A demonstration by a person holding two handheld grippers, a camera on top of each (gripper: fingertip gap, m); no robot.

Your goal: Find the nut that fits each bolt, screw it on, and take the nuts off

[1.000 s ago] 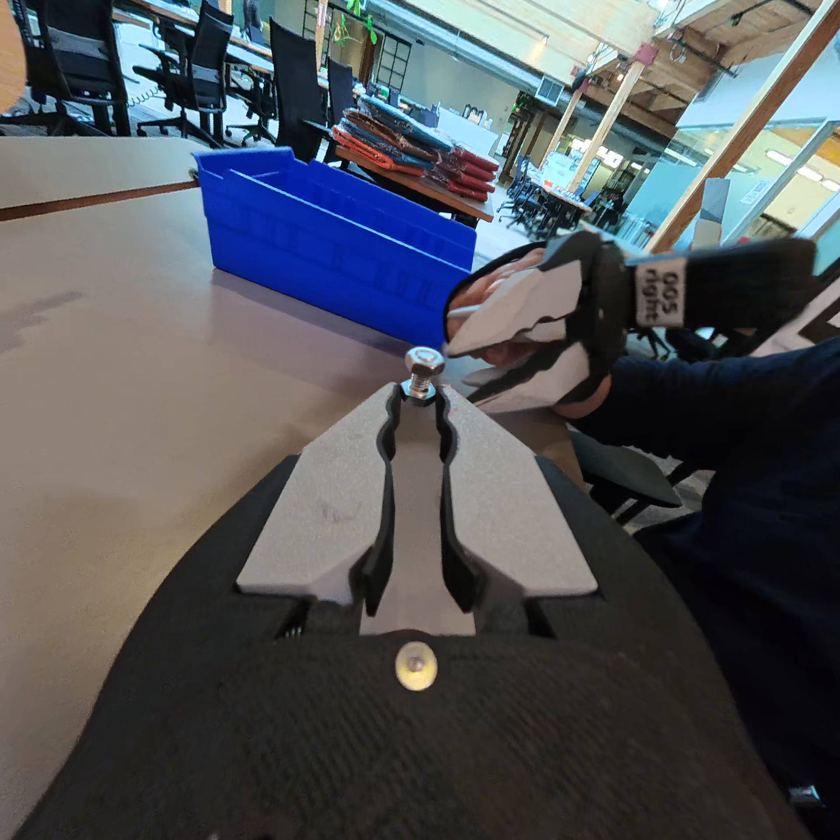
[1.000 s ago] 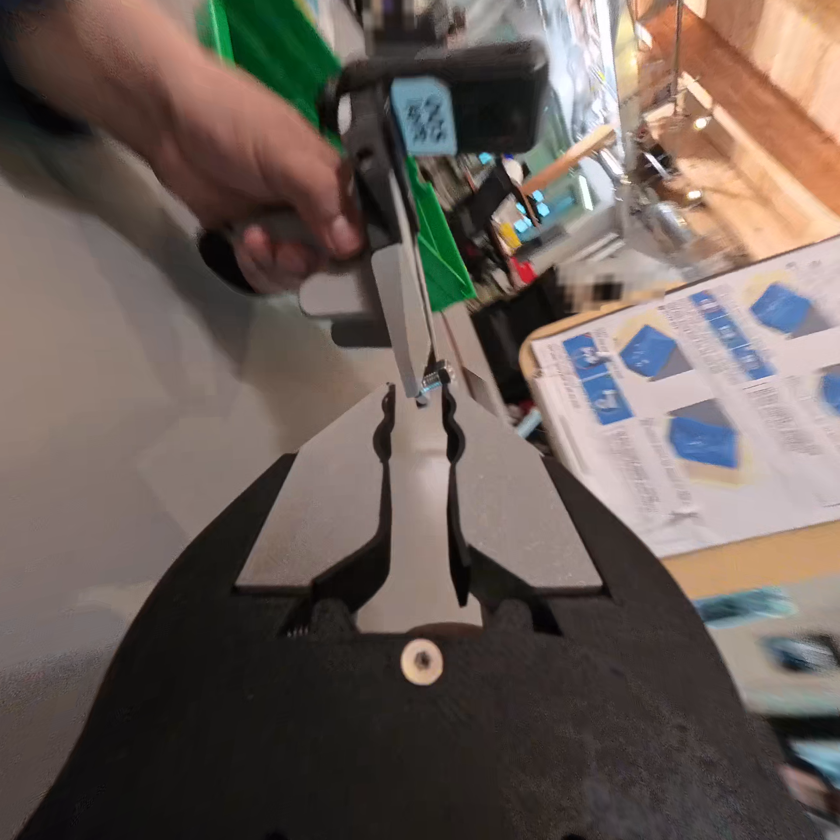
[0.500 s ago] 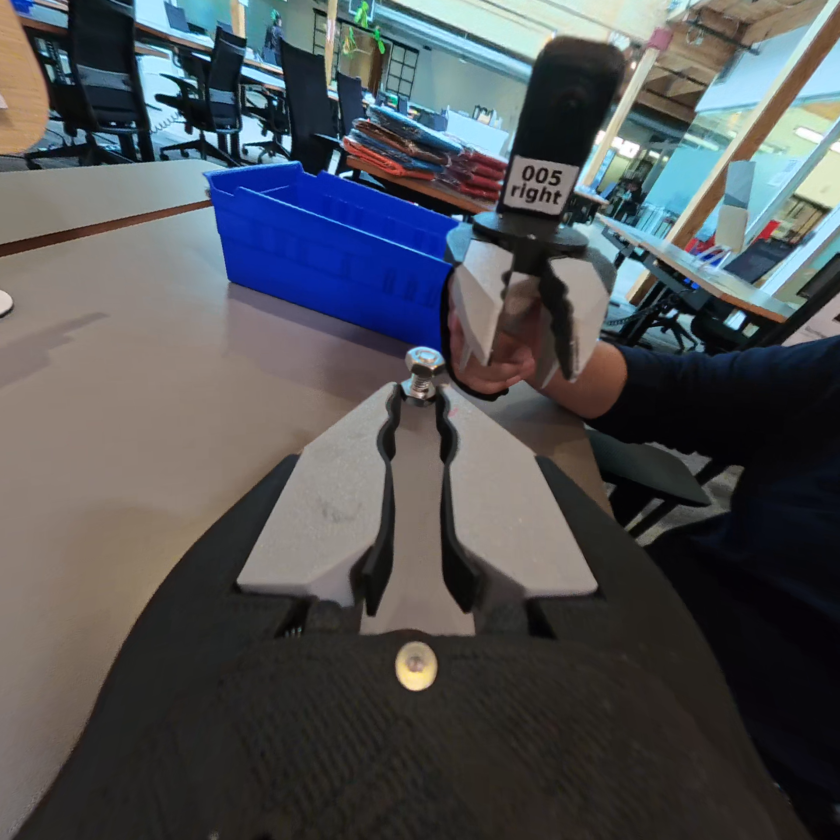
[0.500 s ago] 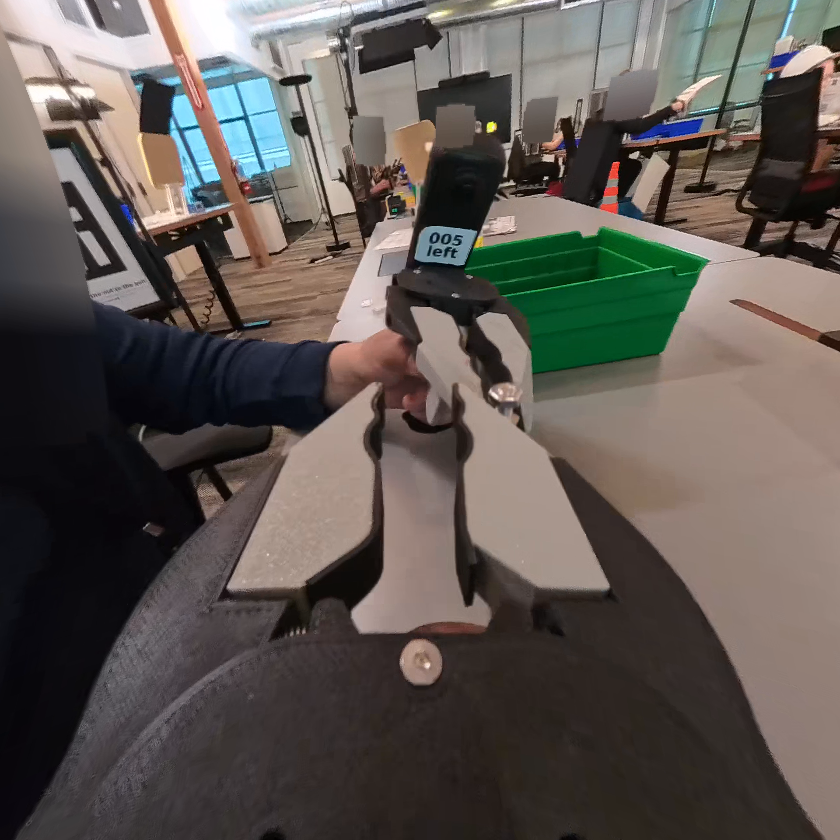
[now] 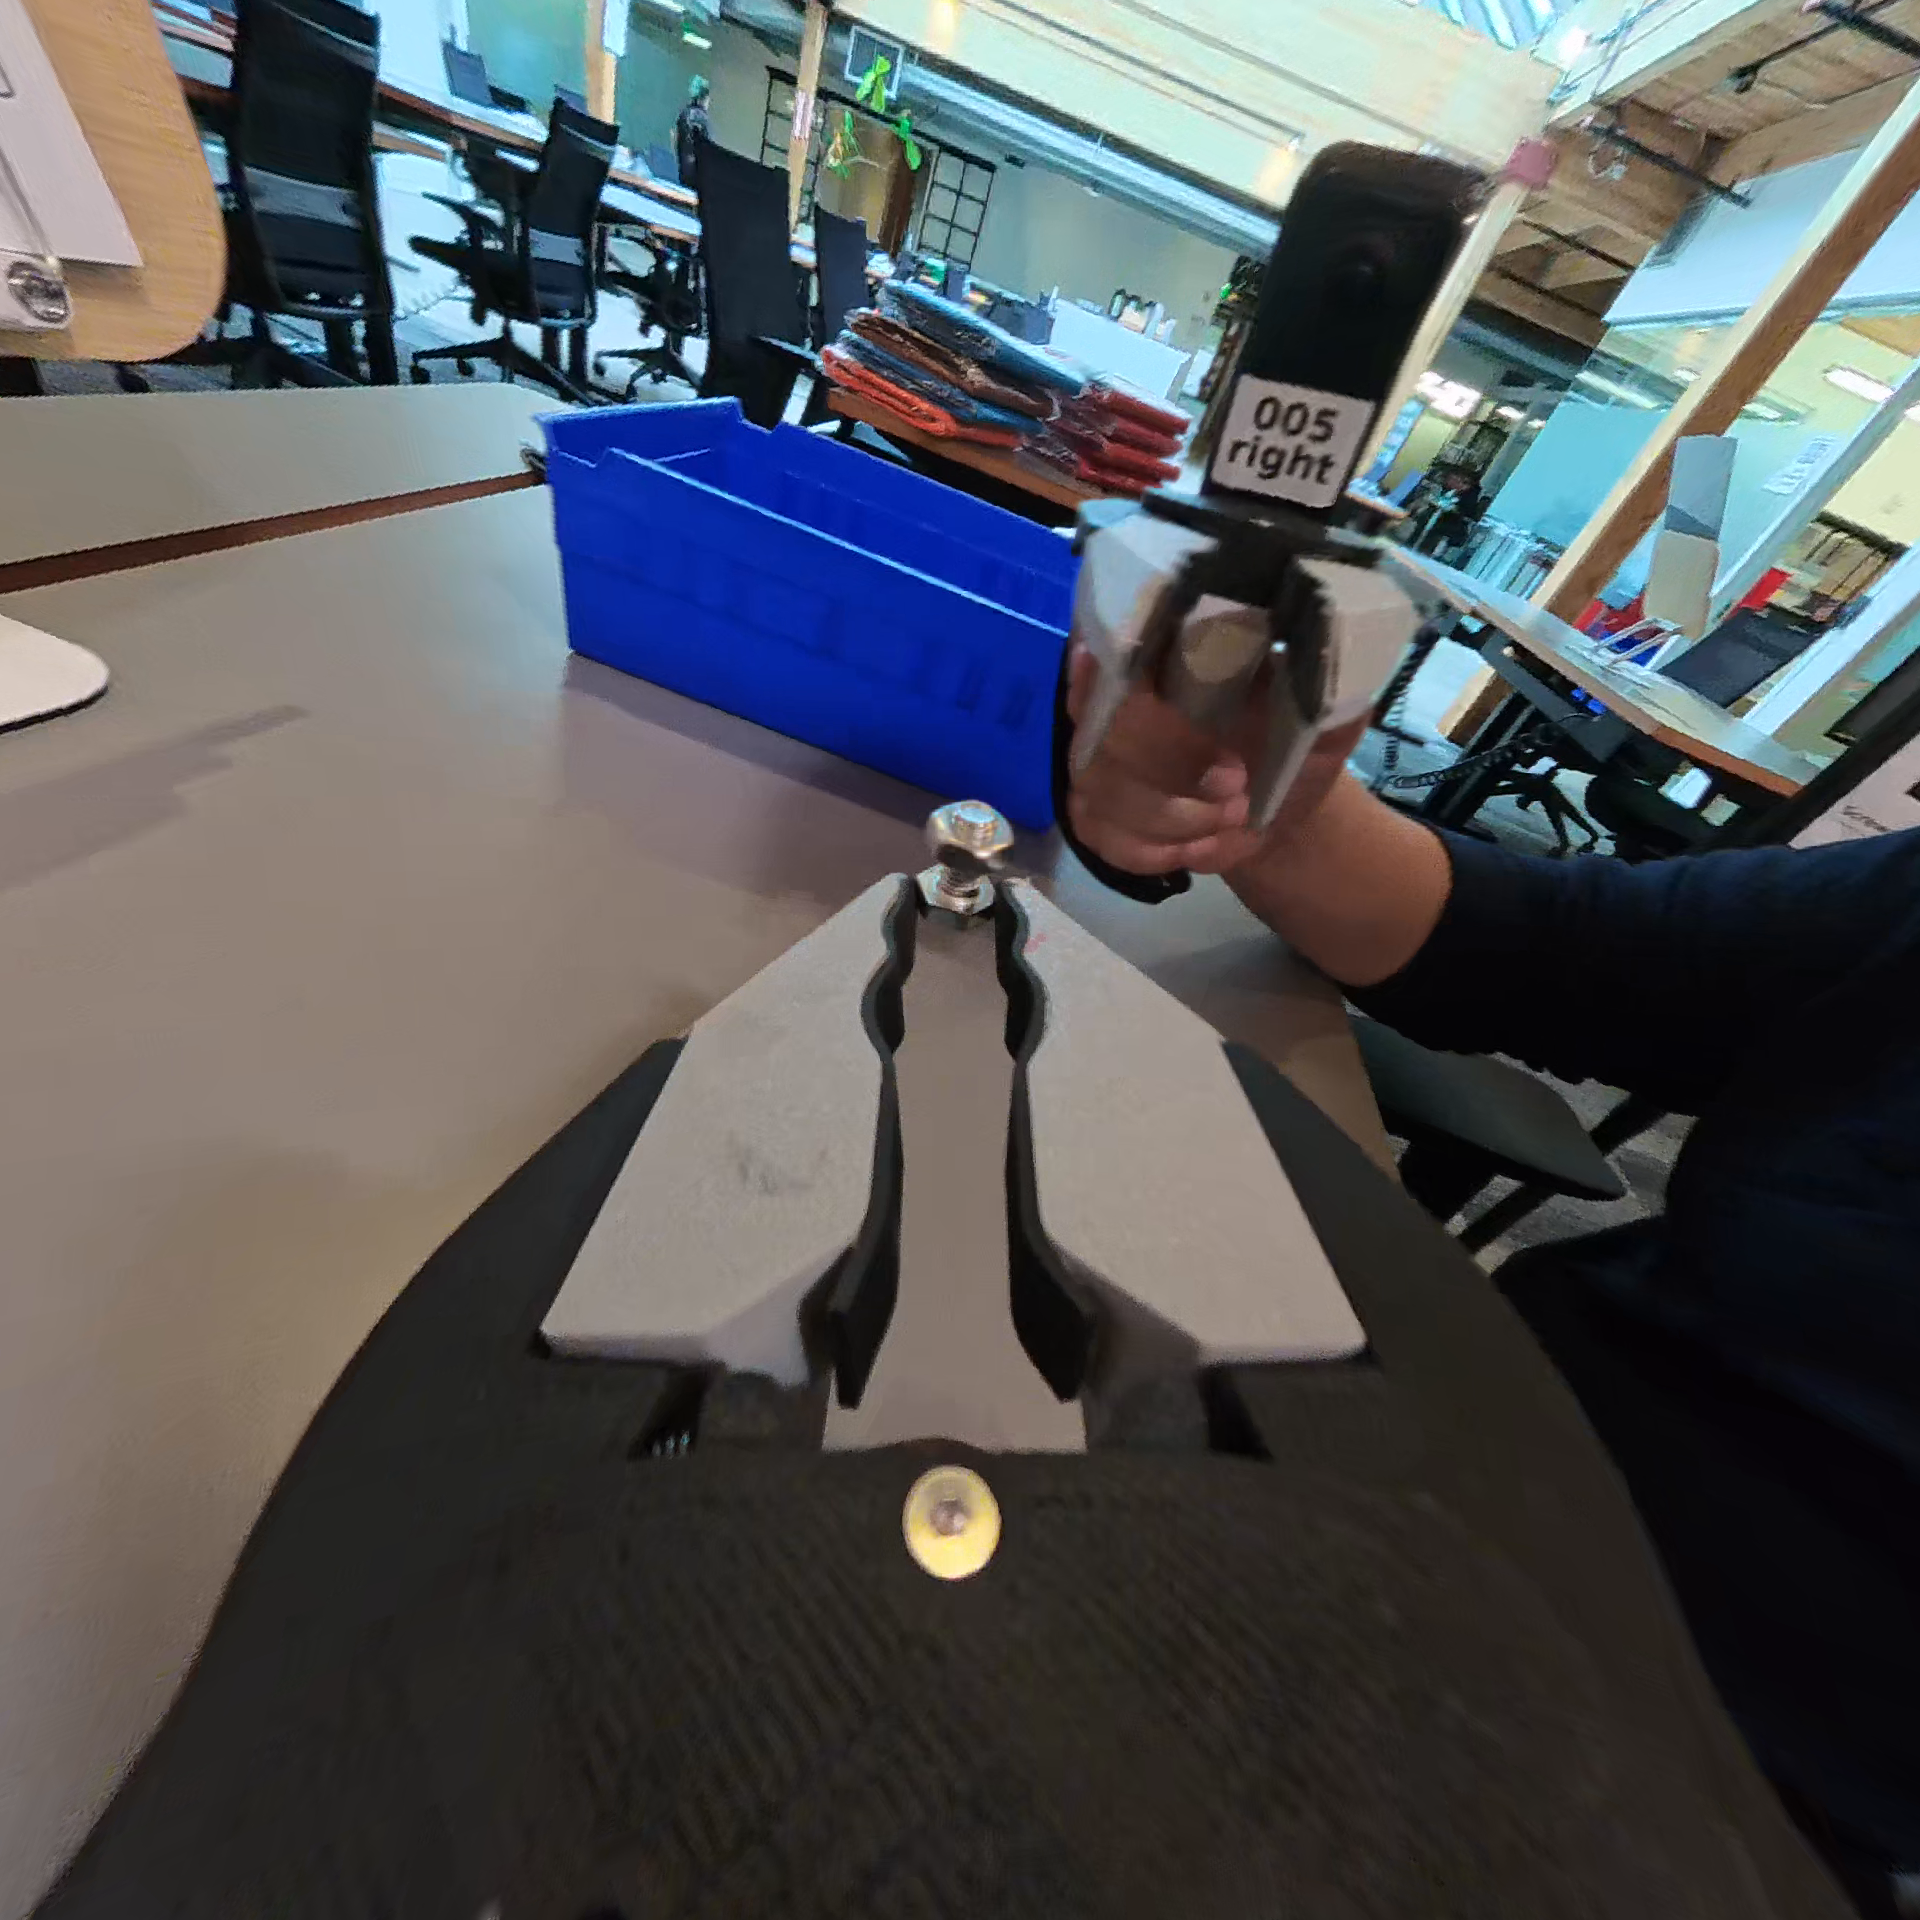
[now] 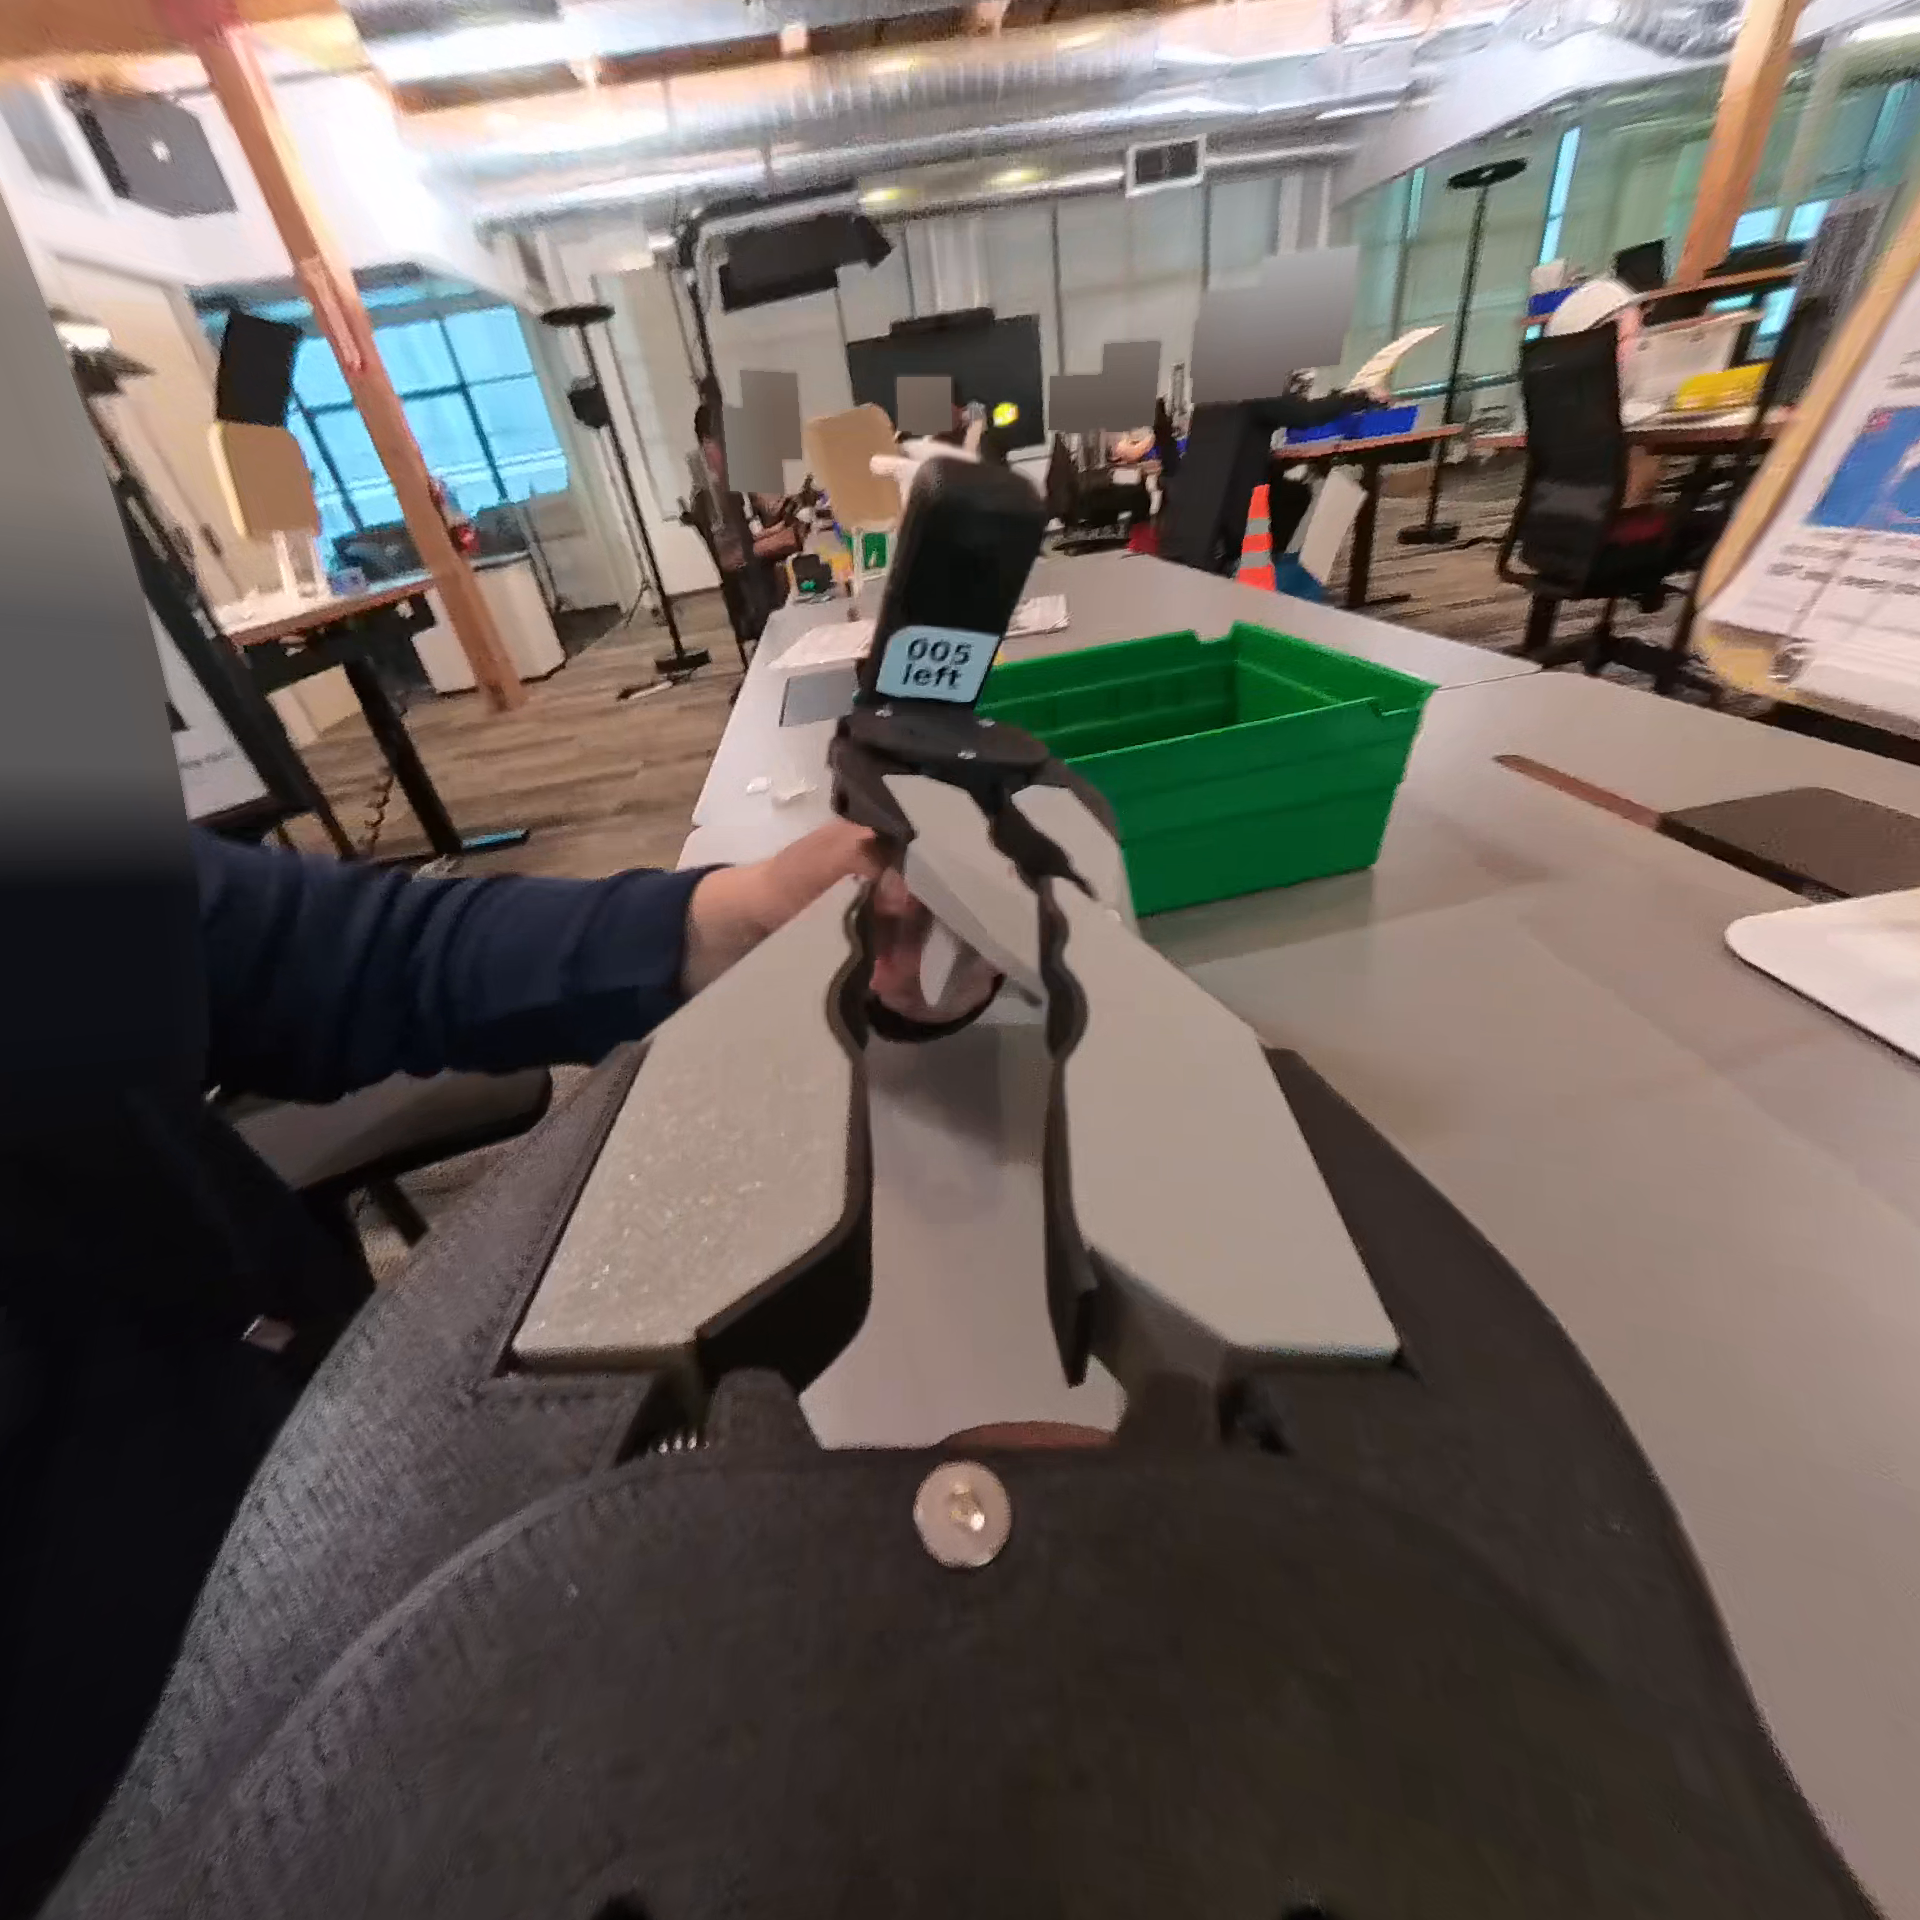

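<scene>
- Left wrist view, far left: a matte grey table (image 5: 312, 831) carries a ribbed blue plastic bin (image 5: 810, 613).
- Centre: the left gripper (image 5: 961, 904) has its jaws narrowed on a bright steel nut (image 5: 958, 900), with the hex-headed bolt (image 5: 968, 831) standing upright above it.
- Right: the right gripper (image 5: 1236, 717) hangs apart from the bolt, jaws parted and empty.
- Judged step: mid-threading; next, the right gripper must grip the bolt head squarely and turn it.
- Right wrist view: a glossy green bin (image 6: 1226, 748) sits behind.
</scene>
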